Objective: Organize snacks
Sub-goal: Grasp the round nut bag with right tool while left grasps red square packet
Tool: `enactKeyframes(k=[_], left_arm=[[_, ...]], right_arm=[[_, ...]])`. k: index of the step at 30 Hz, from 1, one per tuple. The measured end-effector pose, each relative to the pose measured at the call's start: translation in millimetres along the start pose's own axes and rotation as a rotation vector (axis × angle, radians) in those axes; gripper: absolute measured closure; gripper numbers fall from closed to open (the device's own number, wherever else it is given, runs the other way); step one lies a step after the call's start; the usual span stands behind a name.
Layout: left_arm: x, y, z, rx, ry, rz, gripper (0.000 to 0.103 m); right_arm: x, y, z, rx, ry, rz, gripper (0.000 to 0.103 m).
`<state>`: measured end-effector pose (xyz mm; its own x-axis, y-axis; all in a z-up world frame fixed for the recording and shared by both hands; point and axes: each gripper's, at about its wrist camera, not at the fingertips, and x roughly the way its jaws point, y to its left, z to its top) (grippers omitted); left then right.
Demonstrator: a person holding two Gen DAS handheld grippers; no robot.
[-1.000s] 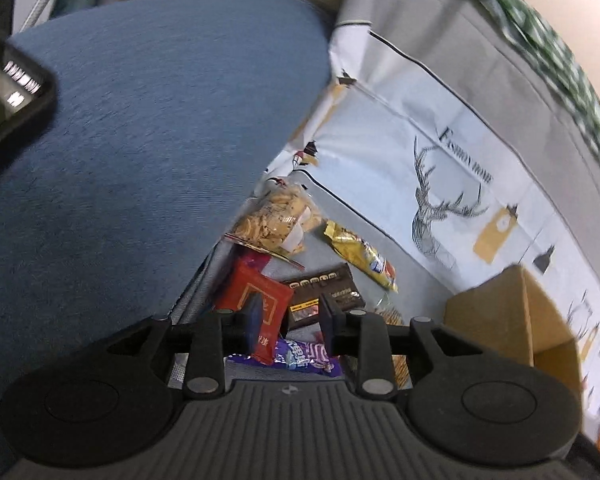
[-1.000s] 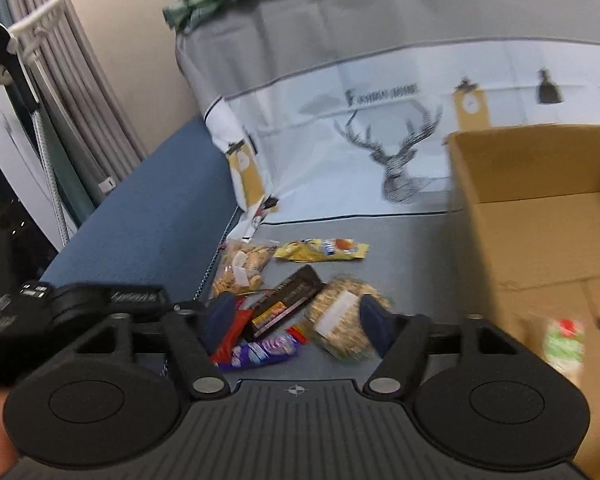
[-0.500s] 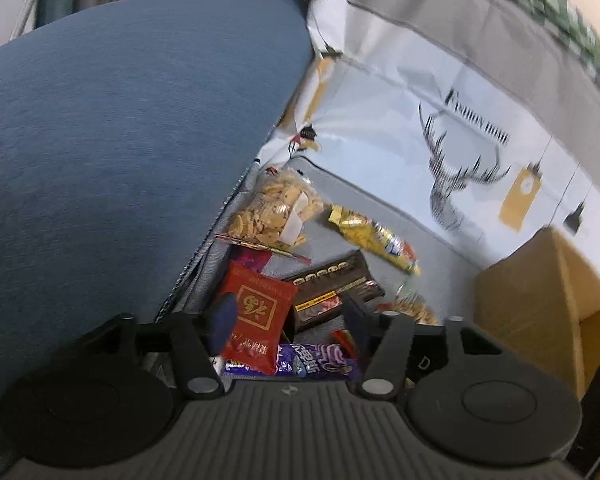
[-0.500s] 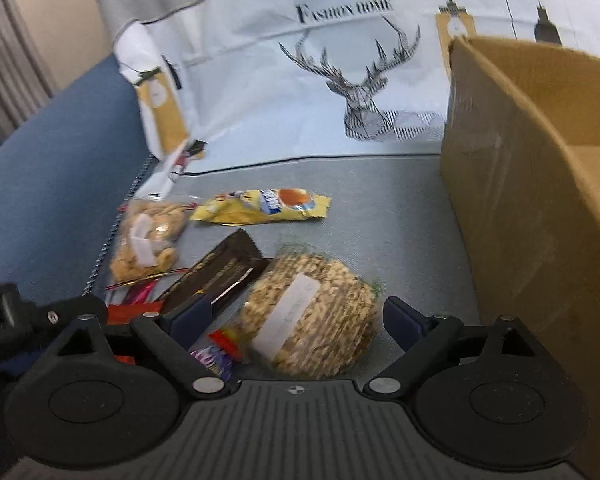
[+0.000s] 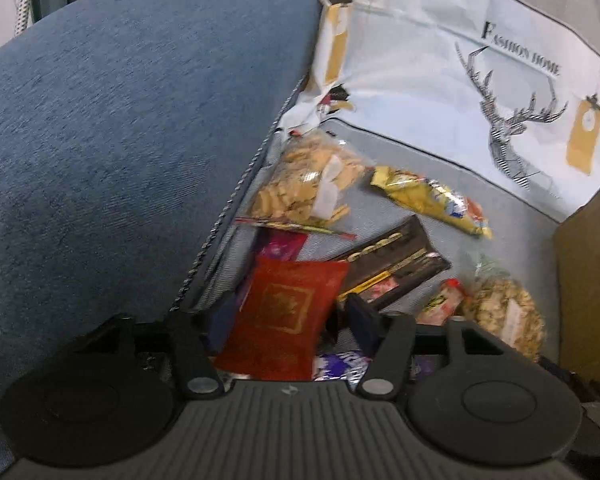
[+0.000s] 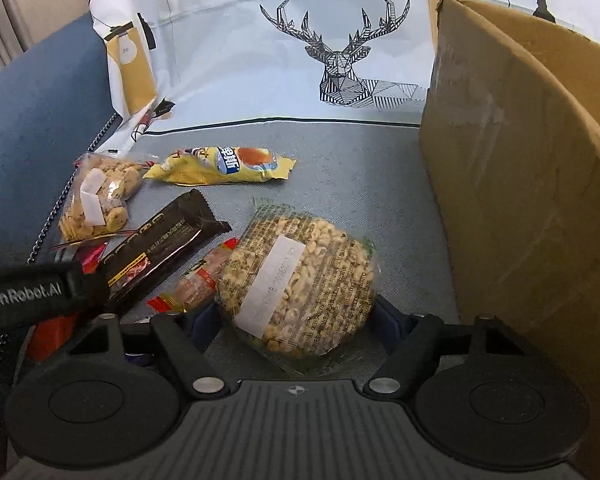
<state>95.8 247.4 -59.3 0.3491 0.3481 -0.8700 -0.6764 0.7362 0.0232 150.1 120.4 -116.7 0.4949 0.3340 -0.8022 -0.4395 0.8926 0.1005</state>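
Observation:
Snacks lie in a heap on the grey seat cover. My left gripper (image 5: 290, 316) points down over a red packet (image 5: 288, 304). Its jaws are closing with the packet between them, and a gap shows at the right pad. My right gripper (image 6: 296, 318) straddles a round clear bag of peanuts (image 6: 300, 276); its jaws are closing and the pads stand close at the bag's sides. Nearby lie a cracker bag (image 6: 96, 200), a yellow packet (image 6: 228, 164), a dark brown bar (image 6: 160, 248) and a small red-orange packet (image 6: 196, 284). A purple wrapper (image 5: 340, 364) peeks from under the red packet.
An open cardboard box (image 6: 520, 200) stands right beside the peanuts. The blue sofa arm (image 5: 120, 140) rises on the left of the heap. A deer-print cloth (image 6: 340, 60) covers the backrest behind. The left gripper's black body (image 6: 32, 292) shows at the right view's left edge.
Both grippers came down closer to the snacks. The left jaws went from nearly shut to wide around the red packet. The right gripper dropped over the peanut bag, and its jaws narrowed.

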Motion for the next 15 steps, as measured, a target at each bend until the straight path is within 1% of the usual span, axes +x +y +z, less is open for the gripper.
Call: enactKeyframes(k=[2, 6, 8, 11, 12, 15], left_arm=[[2, 5, 0, -0.013, 0.013, -0.001, 0.054], [-2, 10, 0, -0.028, 0.008, -0.027, 0.058], [-7, 13, -1, -0.043, 0.006, -0.047, 0.06], [-16, 20, -4, -0.087, -0.001, -0.102, 0.064], [-20, 23, -5, -0.093, 0.003, -0.127, 0.067], [-30, 21, -14, -0.078, 0.023, -0.182, 0.071]], right_arm=[[-2, 2, -2, -0.006, -0.005, 0.0, 0.025], [-15, 9, -8, -0.052, -0.033, -0.006, 0.025], [-25, 12, -11, -0.068, -0.042, 0.008, 0.025], [-47, 16, -14, -0.106, -0.053, 0.053, 0.025], [-55, 18, -15, -0.129, -0.054, 0.07, 0.025], [-79, 22, -15, -0.196, -0.045, 0.099, 0.025]])
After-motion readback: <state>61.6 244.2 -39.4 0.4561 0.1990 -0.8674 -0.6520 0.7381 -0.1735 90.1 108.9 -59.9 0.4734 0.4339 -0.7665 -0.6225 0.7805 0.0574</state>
